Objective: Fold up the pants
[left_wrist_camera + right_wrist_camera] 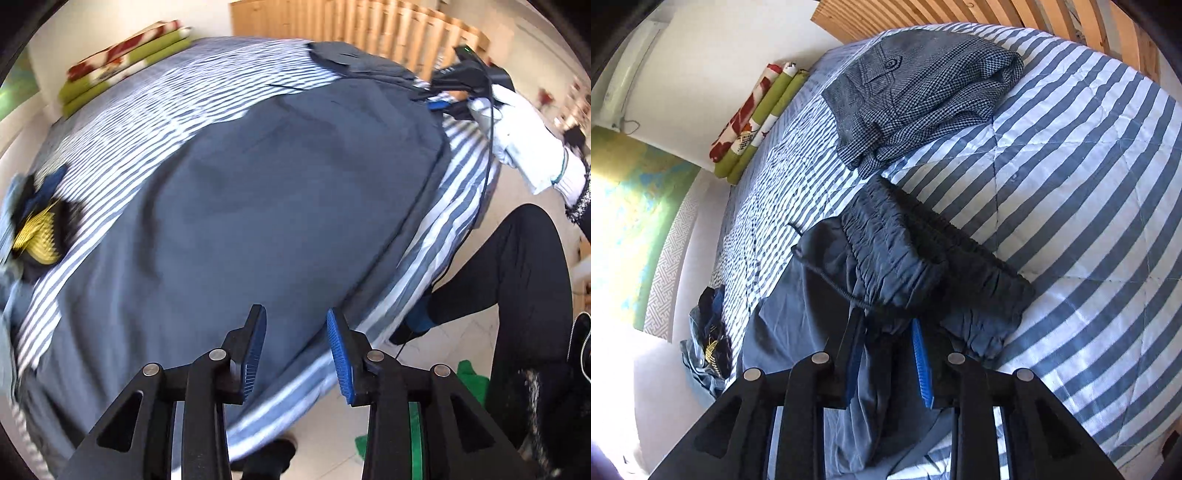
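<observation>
From my left wrist camera I see the left gripper (295, 347) with its blue-padded fingers (255, 350) spread and nothing between them, hanging above the dark blue pants (258, 192) that lie flat across the striped bed cover (155, 122). At the far right a white-gloved hand (517, 129) holds the right gripper (436, 94) down at the pants' far end. A pile of clothes (37, 229) sits at the bed's left edge and folded cushions (122, 62) against the wall. From my right wrist camera the right gripper's fingers (919, 363) stand apart either side of the pants' gathered waistband (905, 266) fabric, not pinching it. Beyond lies a folded checked garment (923, 88), well apart from the pants.
</observation>
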